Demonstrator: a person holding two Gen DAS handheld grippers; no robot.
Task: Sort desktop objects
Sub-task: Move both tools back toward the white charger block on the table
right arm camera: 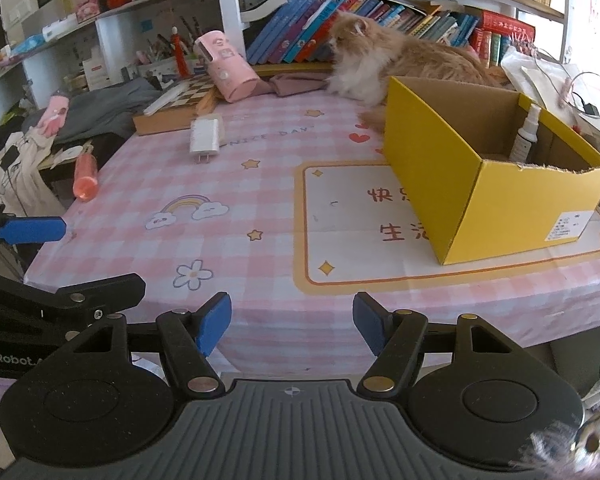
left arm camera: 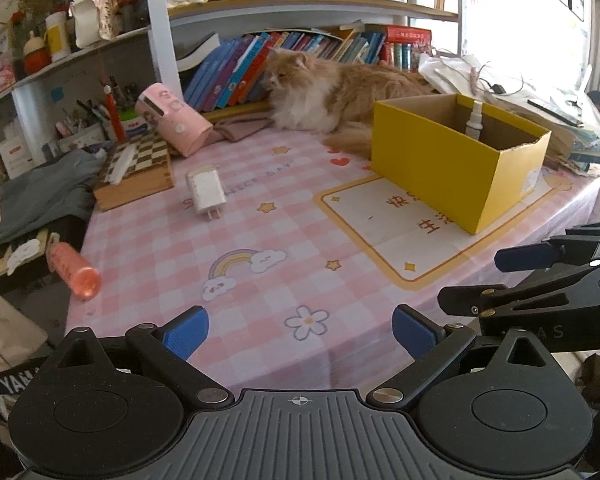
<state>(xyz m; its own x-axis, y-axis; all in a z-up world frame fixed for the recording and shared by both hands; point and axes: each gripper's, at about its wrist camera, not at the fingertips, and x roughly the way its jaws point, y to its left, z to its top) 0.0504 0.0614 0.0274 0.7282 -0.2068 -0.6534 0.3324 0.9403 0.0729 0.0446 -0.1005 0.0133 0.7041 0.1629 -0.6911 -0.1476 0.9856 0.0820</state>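
Charger (left arm camera: pixel 206 193), a white plug block with its prongs toward the camera, lies flat on the pink checked desk (left arm camera: pixel 260 304) in the left wrist view, well ahead of the left tongs (left arm camera: pixel 300 330) at about 11 o'clock from them. An orange-pink bottle (left arm camera: pixel 74 272) lies on its side at the desk's left edge, at roughly 10 o'clock from these tongs and also apart from them. At 1 o'clock stands the yellow box (left arm camera: pixel 456 176), open at the top, with a small white spray bottle (left arm camera: pixel 475 120) upright inside against its far wall. A ginger cat (left arm camera: pixel 332 92) rests at the back of the desk, just behind the box. The left tongs are spread wide with nothing between the blue pads, hovering over the near desk edge and touching nothing. In the right wrist view the charger (right arm camera: pixel 205 139) sits at about 11 o'clock from the right tongs (right arm camera: pixel 292 322), well apart, and the orange-pink bottle (right arm camera: pixel 85 178) lies farther left at 10 o'clock. The yellow box (right arm camera: pixel 496 200) fills the 1 to 2 o'clock side, with the spray bottle (right arm camera: pixel 525 136) leaning in its far corner. The right tongs are likewise gaping and empty, held above the near desk edge, with the left tongs (right arm camera: pixel 34 229) showing at 9 o'clock beside them.
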